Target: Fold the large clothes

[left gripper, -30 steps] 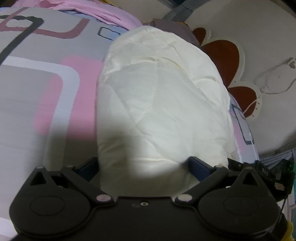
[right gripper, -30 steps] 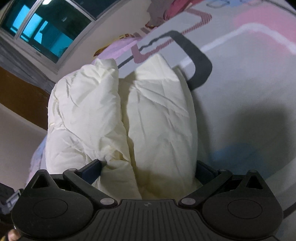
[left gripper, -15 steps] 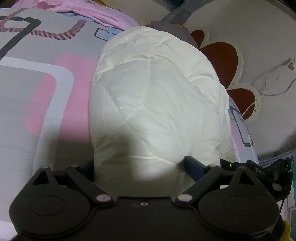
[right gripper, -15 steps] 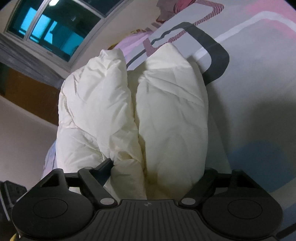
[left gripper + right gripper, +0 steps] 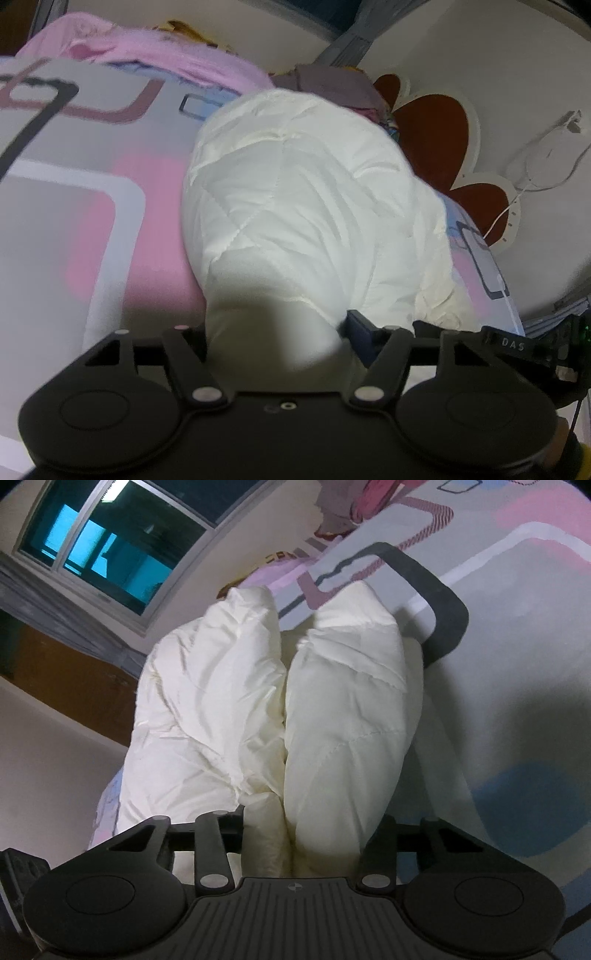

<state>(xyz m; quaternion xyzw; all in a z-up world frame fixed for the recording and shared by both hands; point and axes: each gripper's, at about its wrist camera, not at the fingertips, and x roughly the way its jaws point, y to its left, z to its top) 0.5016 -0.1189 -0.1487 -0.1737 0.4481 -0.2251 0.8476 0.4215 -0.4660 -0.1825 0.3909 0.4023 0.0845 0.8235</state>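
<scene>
Cream quilted padded garment [image 5: 306, 206] bundled into a thick roll on the bed [image 5: 74, 229], over a bedspread printed with pink, grey and white rounded rectangles. Left gripper [image 5: 277, 332] at the near end of the roll, jaws closing with the padded cloth between them; cloth bulging out between the two sides, right-hand blue pad [image 5: 360, 328] against the fabric, left-hand side hidden behind the bulge. From the right wrist view, same garment [image 5: 258, 709] seen as two puffy lobes side by side with a deep crease running between them, far ends pointing toward the wall. Right gripper [image 5: 306, 834] at the near end of these lobes, jaws closing around both, fabric squeezed narrow where it passes between the sides, each lobe swelling wider just beyond. Pink blanket [image 5: 147, 51] heaped along the far edge of the bed, a greyish-purple cloth [image 5: 332, 81] just behind the garment's far end. Dark red flower-shaped pattern [image 5: 432, 136] on the pale surface to the right of the bed, a white cable [image 5: 546, 166] looping near it. Window [image 5: 107, 542] with a blue-lit pane high on the wall, a brown panel [image 5: 66, 672] below it, left of the garment.
</scene>
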